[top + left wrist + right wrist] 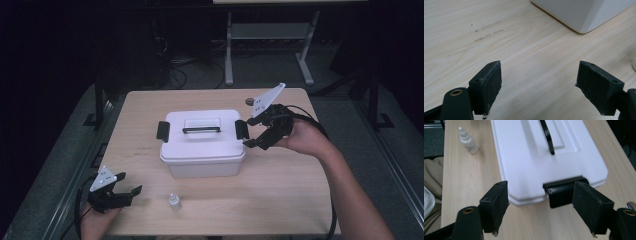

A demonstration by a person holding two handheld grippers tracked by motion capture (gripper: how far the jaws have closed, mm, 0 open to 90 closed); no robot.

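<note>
We note two black two-jaw grippers, left gripper (131,190) and right gripper (248,132), each topped by a grey three-cornered plate dotted with small holes. Jaws: thick rectangular blocks, screw recesses, brass-ringed pivots. Black cables trail. Forearms bare, no sleeves.

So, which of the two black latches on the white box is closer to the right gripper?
The latch on the box's right end, as the high view shows it: the right gripper hovers beside it, fingers open. The other latch sits at the opposite end.
</note>
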